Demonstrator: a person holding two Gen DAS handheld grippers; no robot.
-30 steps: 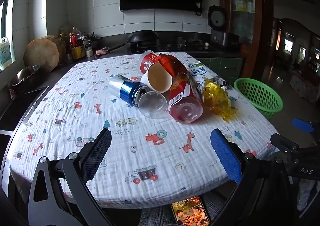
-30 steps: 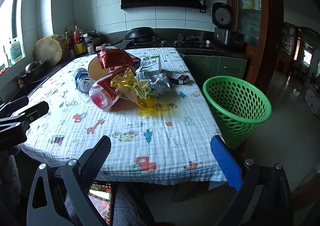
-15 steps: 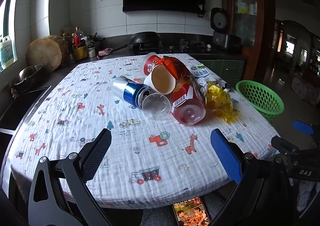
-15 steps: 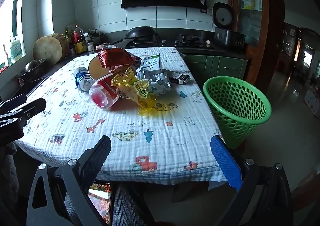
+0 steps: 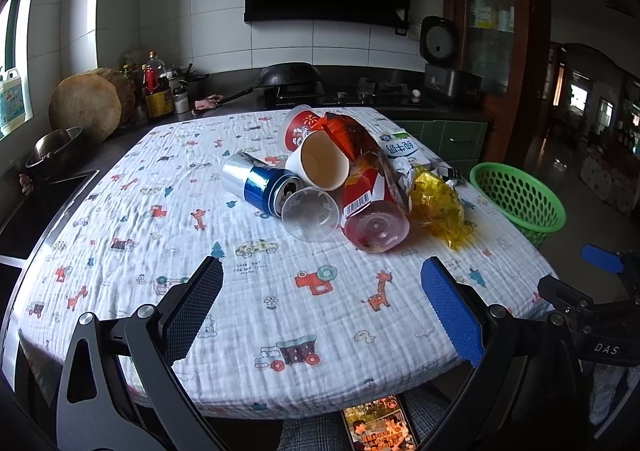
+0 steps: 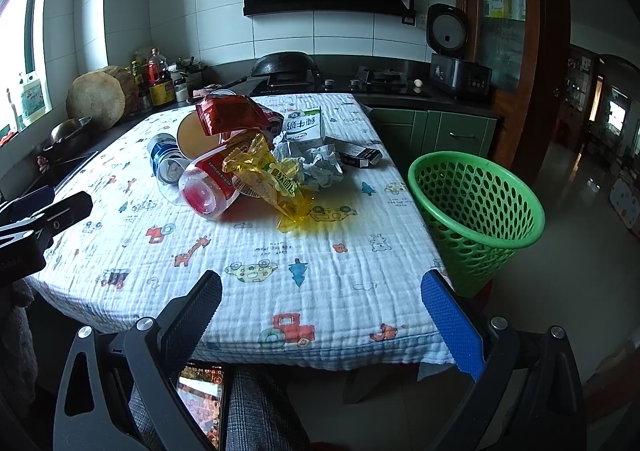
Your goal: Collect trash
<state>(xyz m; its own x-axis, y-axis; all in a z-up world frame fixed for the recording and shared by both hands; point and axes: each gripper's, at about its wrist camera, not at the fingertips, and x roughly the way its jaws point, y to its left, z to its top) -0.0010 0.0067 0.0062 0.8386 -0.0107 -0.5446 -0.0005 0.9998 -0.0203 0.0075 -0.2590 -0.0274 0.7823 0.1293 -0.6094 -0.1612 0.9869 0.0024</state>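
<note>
With both the left gripper [image 5: 322,289] and right gripper [image 6: 322,293] spread wide and empty at the frame's bottom, the tangled trash heap [image 6: 248,155] mid-frame may scatter if snagged, missing the green perforated plastic basket [image 6: 476,211] at right.

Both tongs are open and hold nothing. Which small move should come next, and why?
Probably ease the right tongs forward to the yellow wrapper: it lies nearest in the pile and close to the green basket beside the table.
</note>
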